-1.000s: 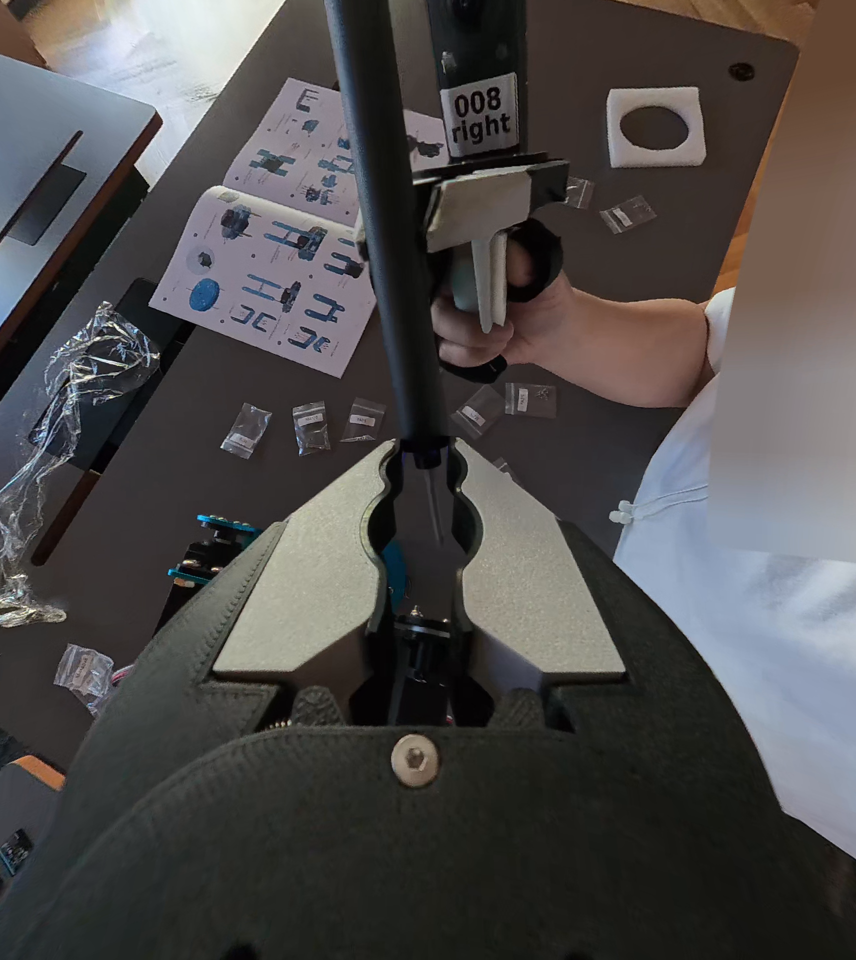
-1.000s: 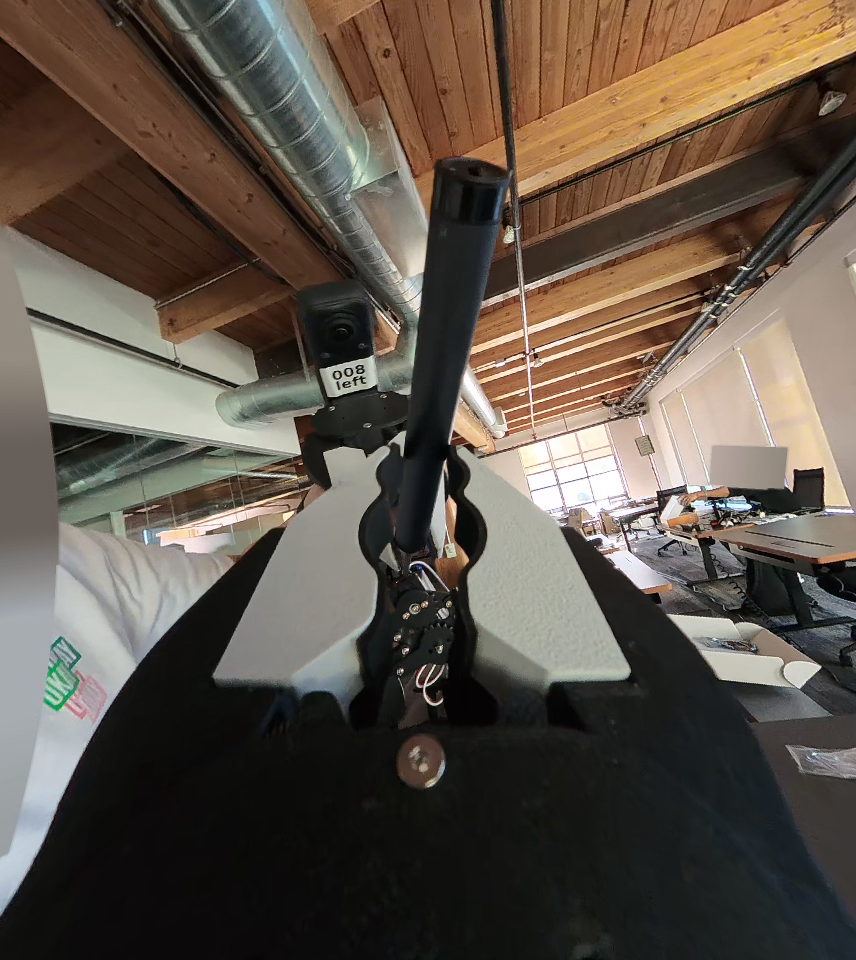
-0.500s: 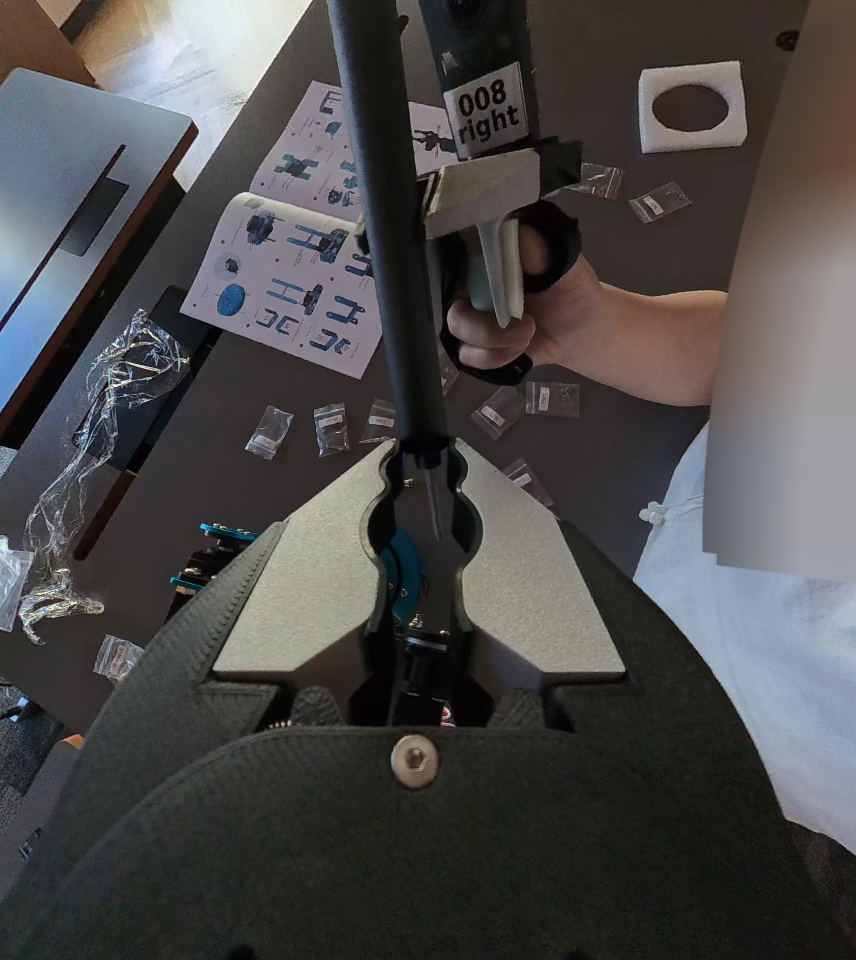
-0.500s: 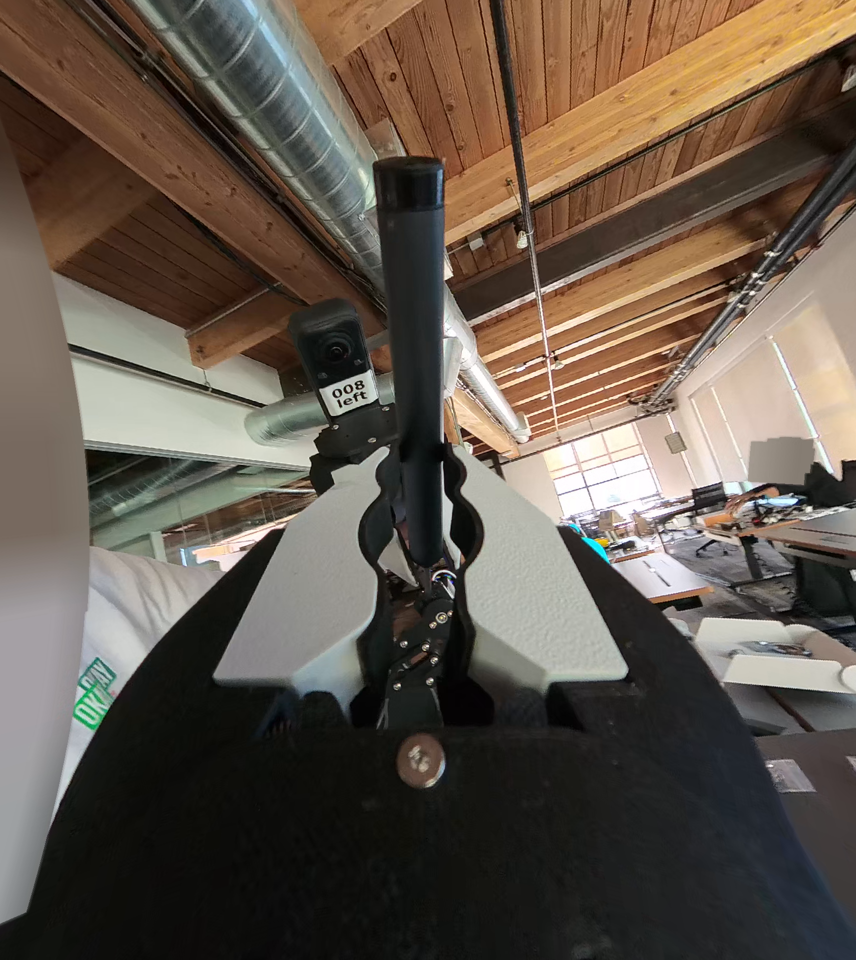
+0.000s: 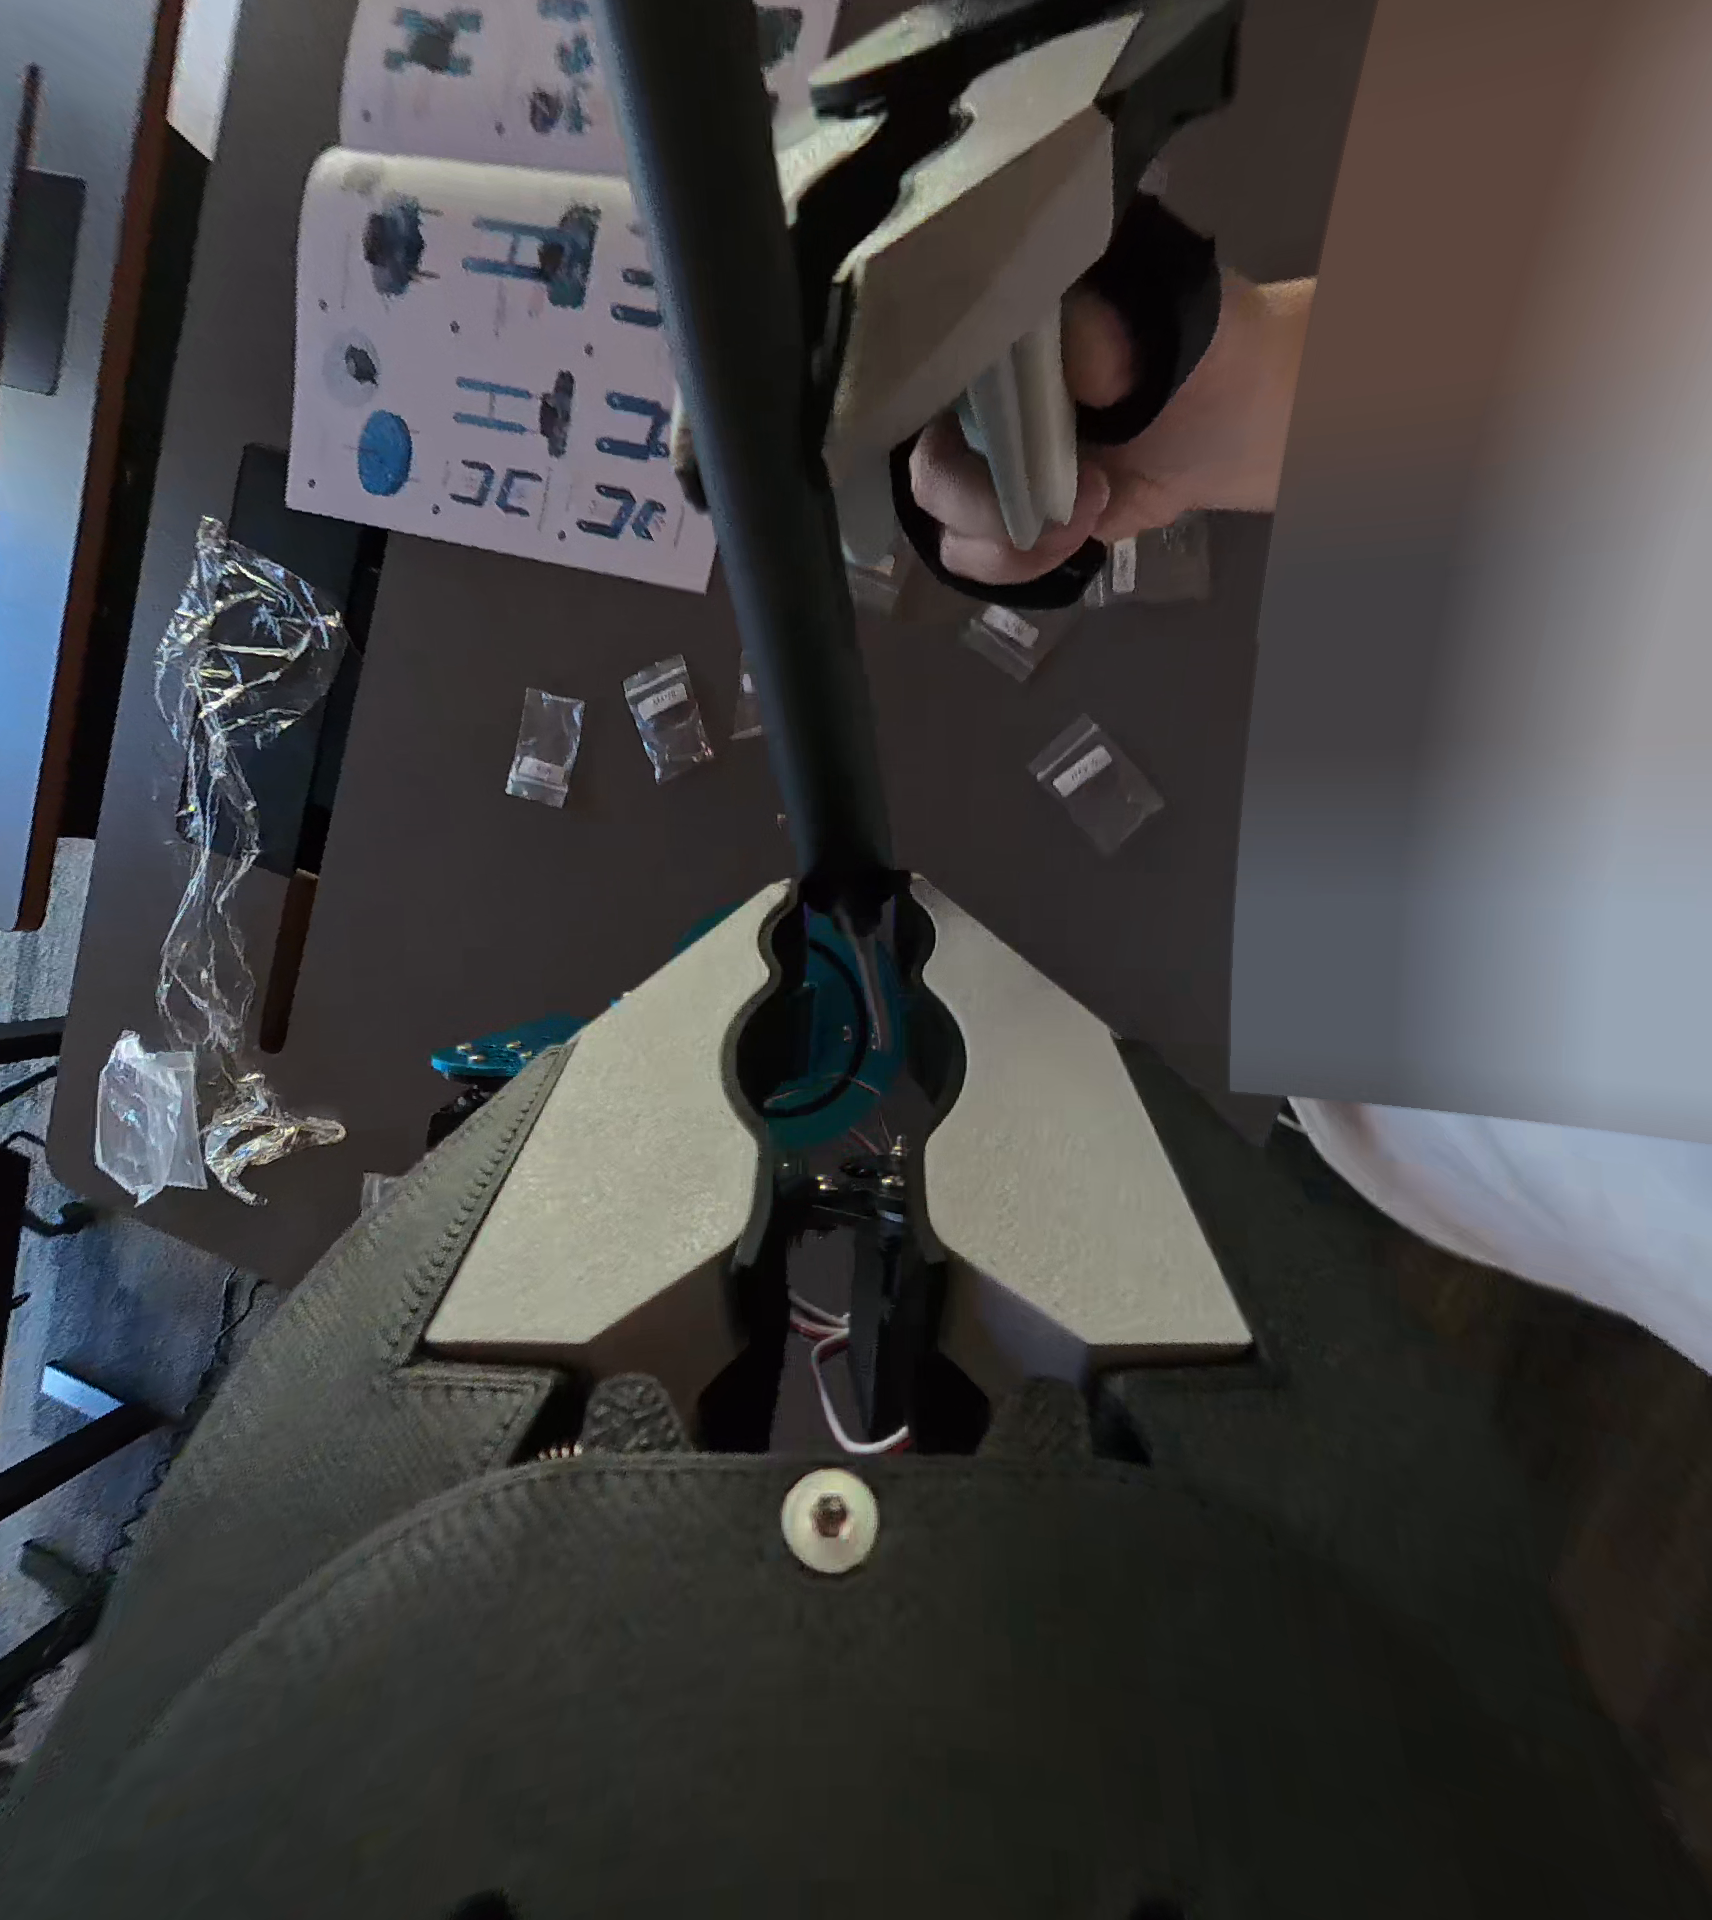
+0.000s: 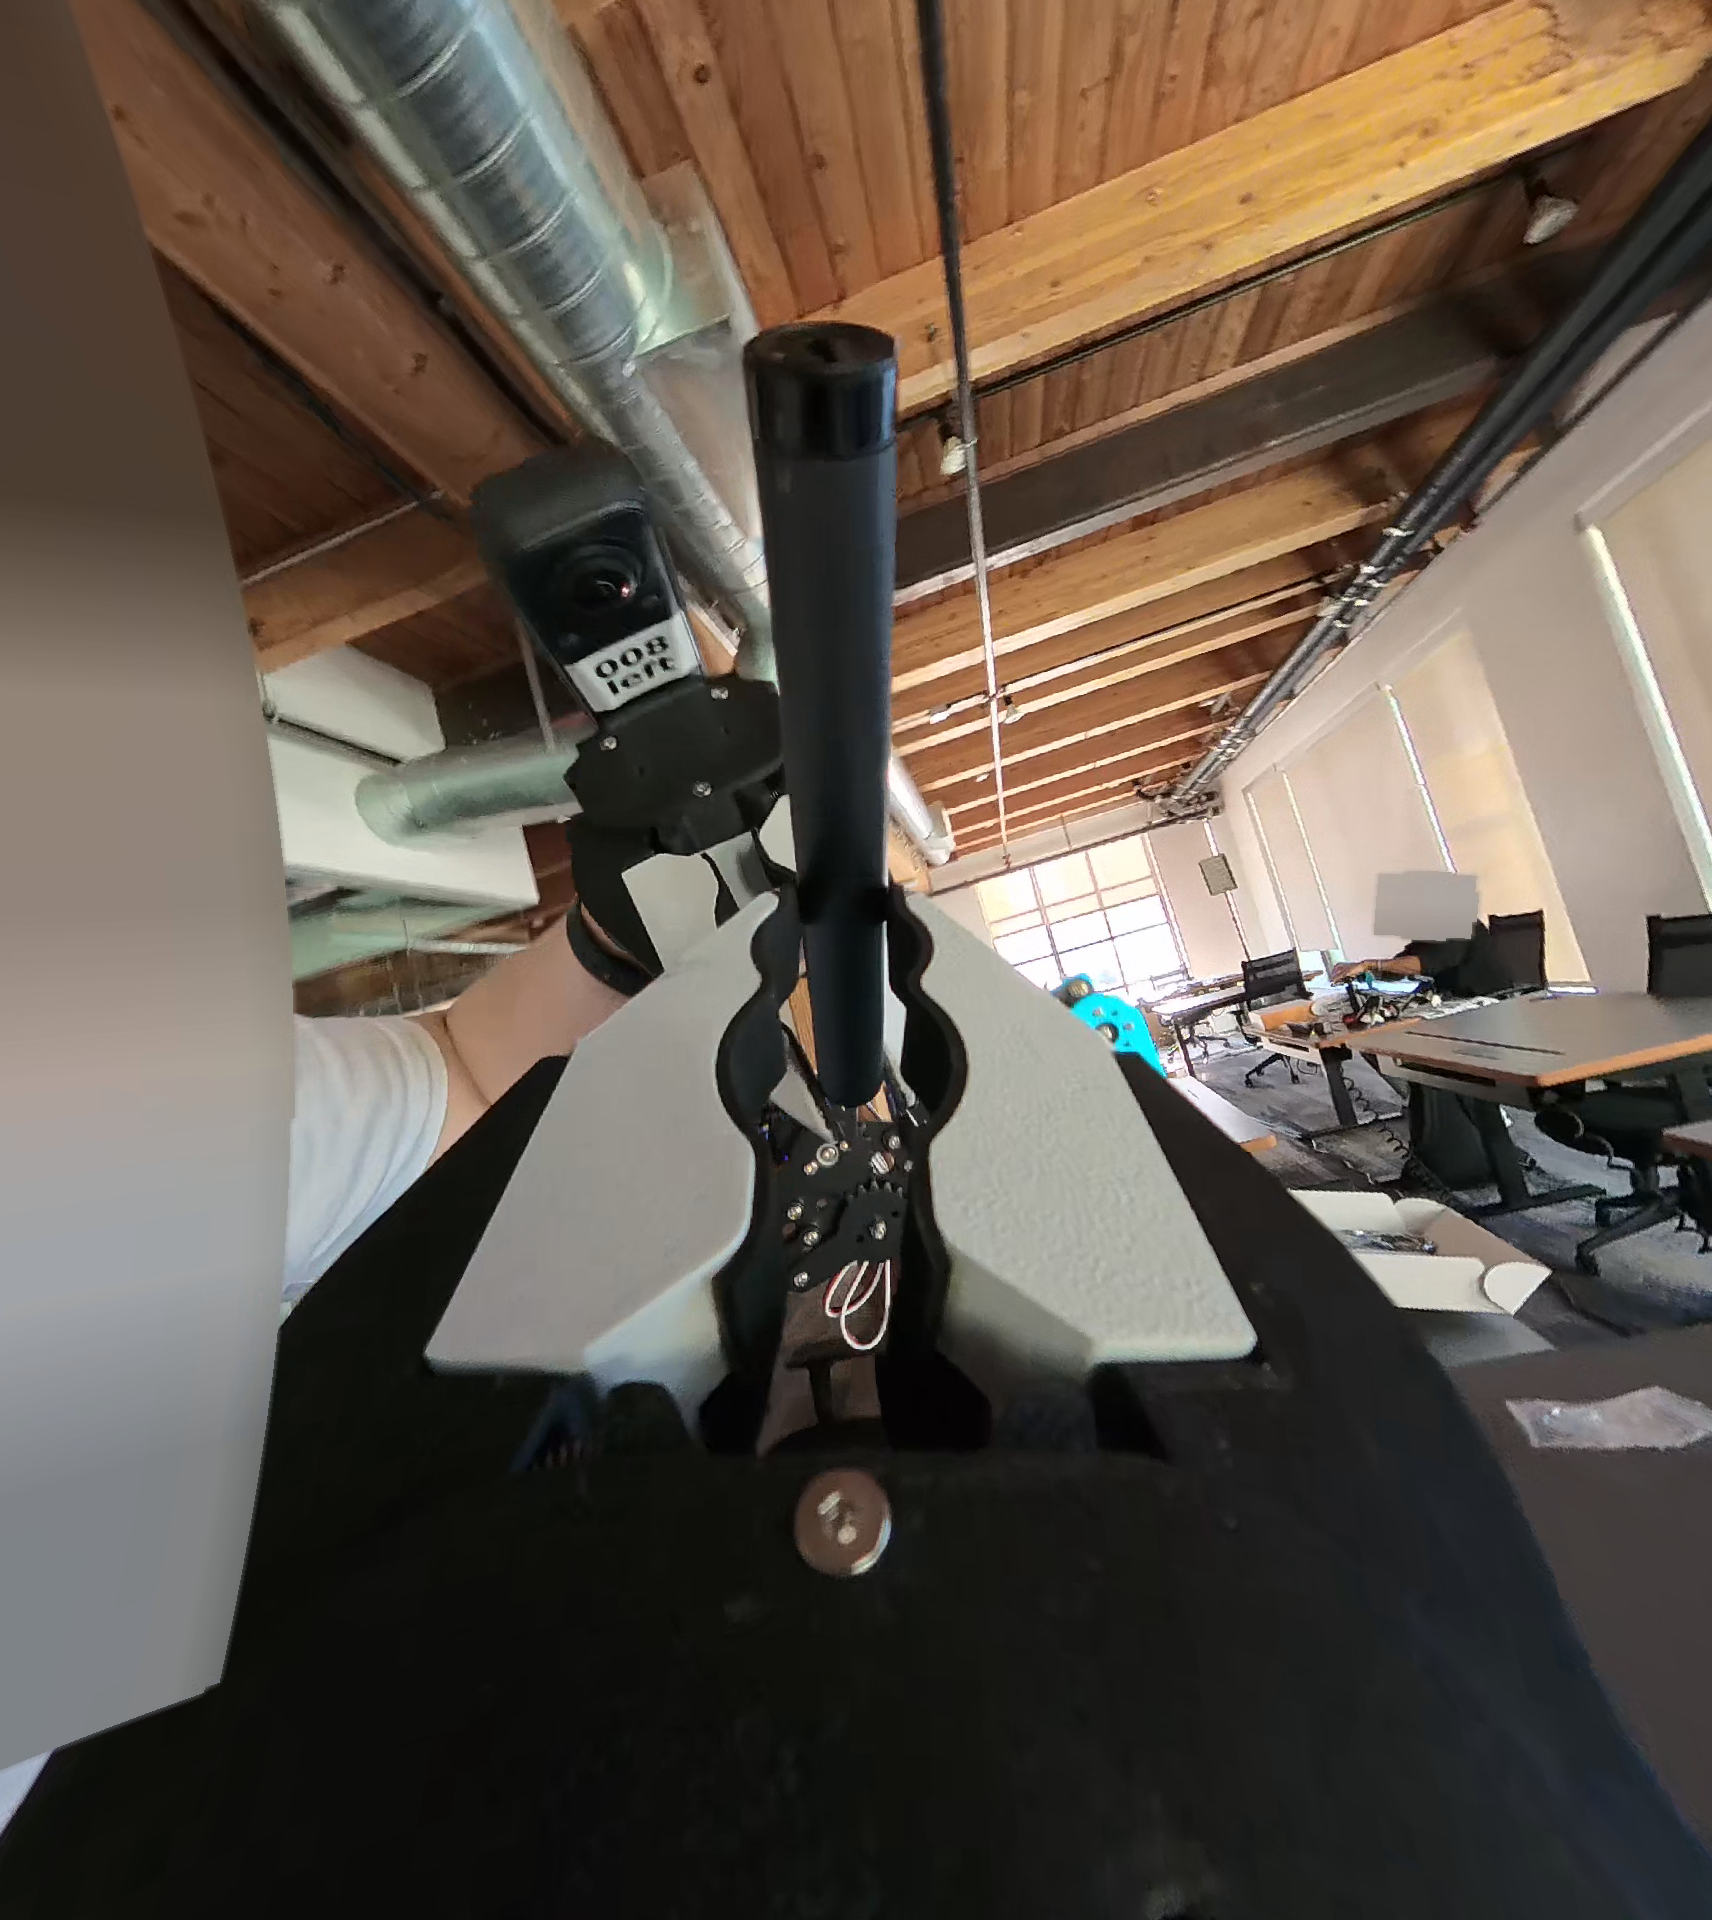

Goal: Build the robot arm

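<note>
We are in an open-plan office in a loft-style building. Across the top of the right wrist view run a wooden plank ceiling [image 6: 1091,156] and a silver air duct [image 6: 519,208]. At right stand long desks [image 6: 1579,1029], black office chairs [image 6: 1704,966] and shaded windows [image 6: 1351,831].

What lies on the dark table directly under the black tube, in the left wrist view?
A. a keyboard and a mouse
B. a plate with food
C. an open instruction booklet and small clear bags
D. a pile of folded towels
C: the open instruction booklet with blue drawings and several small clear bags lie on the dark table behind the black tube.
</note>
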